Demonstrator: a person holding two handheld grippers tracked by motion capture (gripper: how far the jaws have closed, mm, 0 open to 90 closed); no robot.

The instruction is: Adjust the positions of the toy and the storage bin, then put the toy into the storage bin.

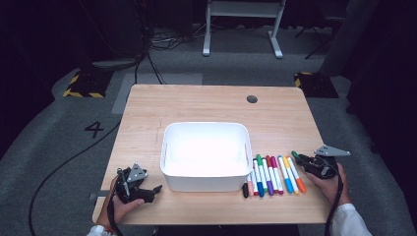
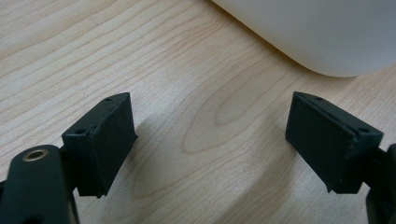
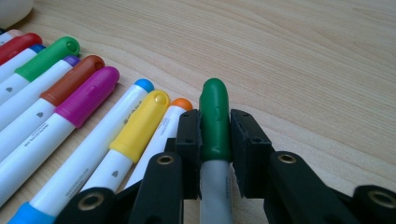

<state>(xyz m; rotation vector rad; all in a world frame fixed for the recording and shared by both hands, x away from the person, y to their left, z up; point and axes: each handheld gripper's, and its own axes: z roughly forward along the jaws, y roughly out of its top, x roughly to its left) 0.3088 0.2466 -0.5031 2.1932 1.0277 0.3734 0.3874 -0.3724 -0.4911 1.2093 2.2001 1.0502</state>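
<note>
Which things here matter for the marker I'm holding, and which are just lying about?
In the job:
right gripper, shut on the green marker
row of markers
white bin

Lying about:
left gripper, open over bare table
table's dark hole

A lab: hazard-taped floor plates (image 1: 84, 84), floor cables (image 1: 64, 164), numbered carpet.
</note>
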